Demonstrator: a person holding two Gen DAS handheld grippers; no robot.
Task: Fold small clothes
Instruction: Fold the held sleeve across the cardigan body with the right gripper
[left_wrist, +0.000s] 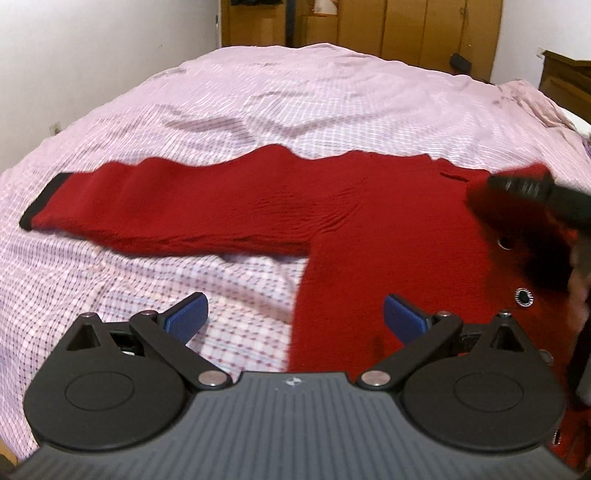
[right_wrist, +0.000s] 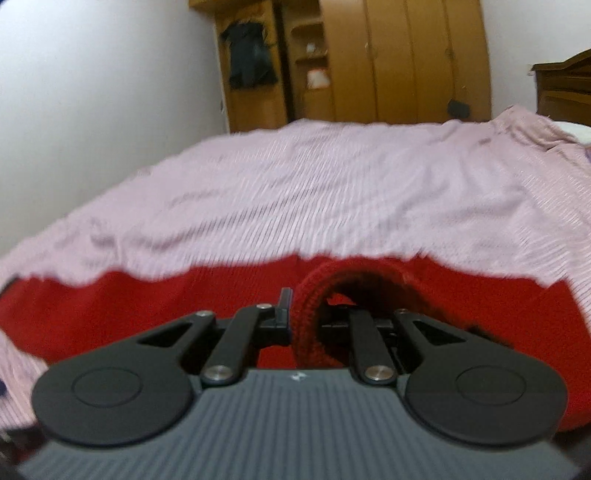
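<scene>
A small red knit cardigan (left_wrist: 388, 229) lies on the bed, one sleeve with a black cuff (left_wrist: 42, 201) stretched out to the left. My left gripper (left_wrist: 295, 314) is open, its blue pads (left_wrist: 186, 314) hovering over the cardigan's lower left edge, empty. In the left wrist view my right gripper (left_wrist: 535, 192) shows as a black blur at the right, over the cardigan's buttoned front (left_wrist: 523, 296). In the right wrist view my right gripper (right_wrist: 304, 314) is shut on a rolled red ribbed edge (right_wrist: 306, 325) of the cardigan (right_wrist: 147, 306), near its neck opening.
The bed is covered with a pink checked sheet (left_wrist: 277, 99), wrinkled behind the cardigan. A wooden wardrobe (right_wrist: 388, 62) stands beyond the bed's far end, a dark wooden headboard (right_wrist: 561, 88) at the right, and a white wall (left_wrist: 92, 48) on the left.
</scene>
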